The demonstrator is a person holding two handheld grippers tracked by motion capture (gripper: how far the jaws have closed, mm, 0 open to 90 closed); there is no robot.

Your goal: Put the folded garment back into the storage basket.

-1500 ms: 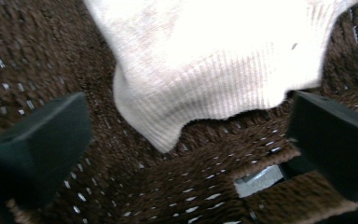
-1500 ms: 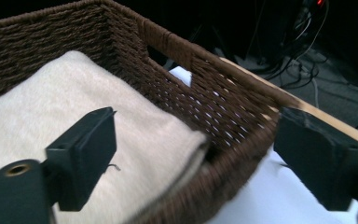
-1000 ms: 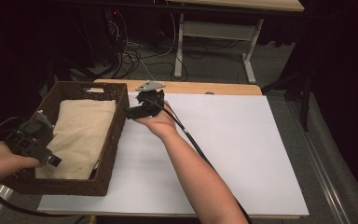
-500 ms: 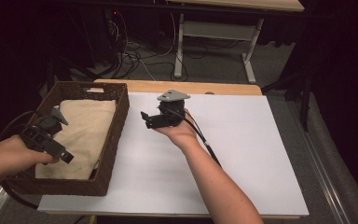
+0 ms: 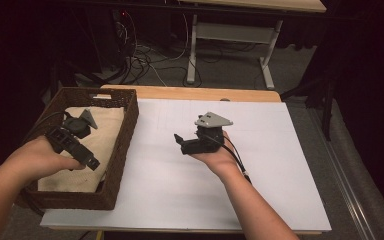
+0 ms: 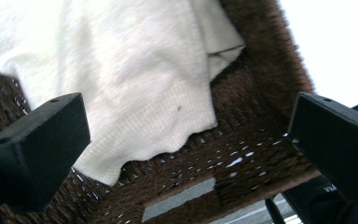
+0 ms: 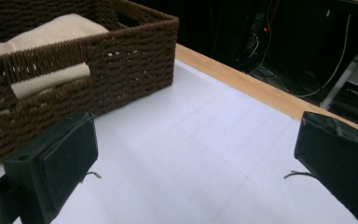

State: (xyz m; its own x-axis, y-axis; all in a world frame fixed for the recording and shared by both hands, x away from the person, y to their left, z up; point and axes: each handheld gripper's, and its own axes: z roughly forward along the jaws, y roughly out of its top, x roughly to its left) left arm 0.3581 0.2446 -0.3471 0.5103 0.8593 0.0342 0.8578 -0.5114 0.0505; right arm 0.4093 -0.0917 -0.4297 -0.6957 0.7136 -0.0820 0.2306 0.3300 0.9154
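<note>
— Left claw [image 5: 91, 163] hangs over the woven brown basket [image 5: 125, 145] from above; its opening is hard to judge there. The cream cloth [image 5: 105, 135] lies folded inside, soft and ribbed. Right claw [image 5: 179, 142] hovers released over the white sheet [image 5: 280, 165] on the worktop [image 5: 180, 93].

— And the left gripper view?

— Jaws spread wide, gripping nothing; knitted cloth [image 6: 135, 70] beneath, blurred, basket weave [image 6: 256, 93] around it.

— Right gripper view?

— Jaws apart over the sheet [image 7: 205, 144]; basket [image 7: 135, 60] at left, cut off by the frame's edge.
</note>
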